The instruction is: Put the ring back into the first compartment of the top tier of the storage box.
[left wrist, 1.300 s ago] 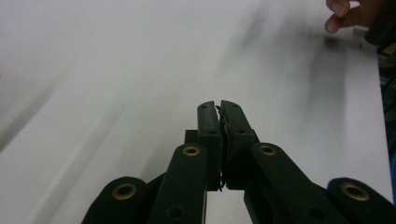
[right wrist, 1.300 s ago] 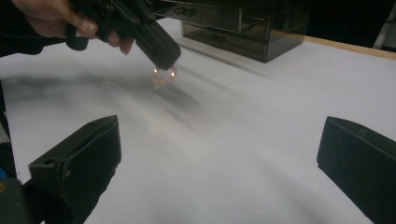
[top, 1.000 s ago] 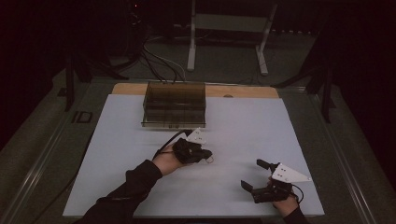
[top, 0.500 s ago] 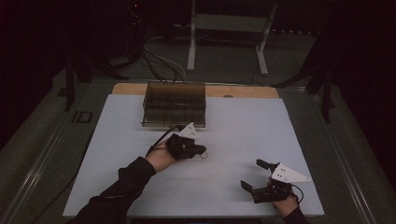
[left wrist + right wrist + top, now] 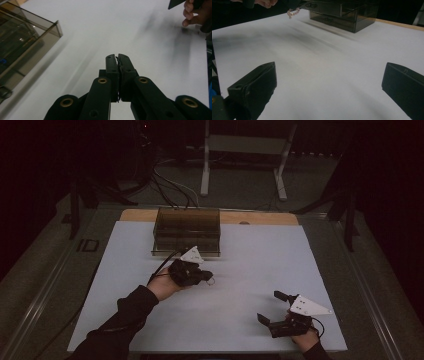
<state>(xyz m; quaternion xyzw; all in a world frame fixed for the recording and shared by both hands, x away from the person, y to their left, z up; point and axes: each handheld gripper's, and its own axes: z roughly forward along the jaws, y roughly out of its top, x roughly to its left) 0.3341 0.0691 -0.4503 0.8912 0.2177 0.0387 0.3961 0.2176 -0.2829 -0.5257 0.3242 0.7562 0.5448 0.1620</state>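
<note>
My left gripper (image 5: 207, 276) hovers just in front of a smoky clear drawer box (image 5: 186, 231). Its jaws are pressed together (image 5: 117, 56) on a thin strand. In the right gripper view a small bracelet of pink beads (image 5: 293, 12) dangles from it above the white sheet; in the high view the bracelet (image 5: 211, 281) is a small loop at the jaw tips. My right gripper (image 5: 269, 306) rests near the front right of the sheet, its jaws wide apart (image 5: 329, 82) with nothing between them.
The white sheet (image 5: 250, 265) covers most of the table. The drawer box (image 5: 22, 47) stands at its back edge, left of centre, with a wooden strip (image 5: 260, 217) behind it. Cables and a metal stand's legs (image 5: 240, 165) lie beyond the table.
My left gripper has drifted a little left and back toward the drawer box with the bracelet hanging from it. The right gripper has stayed put.
</note>
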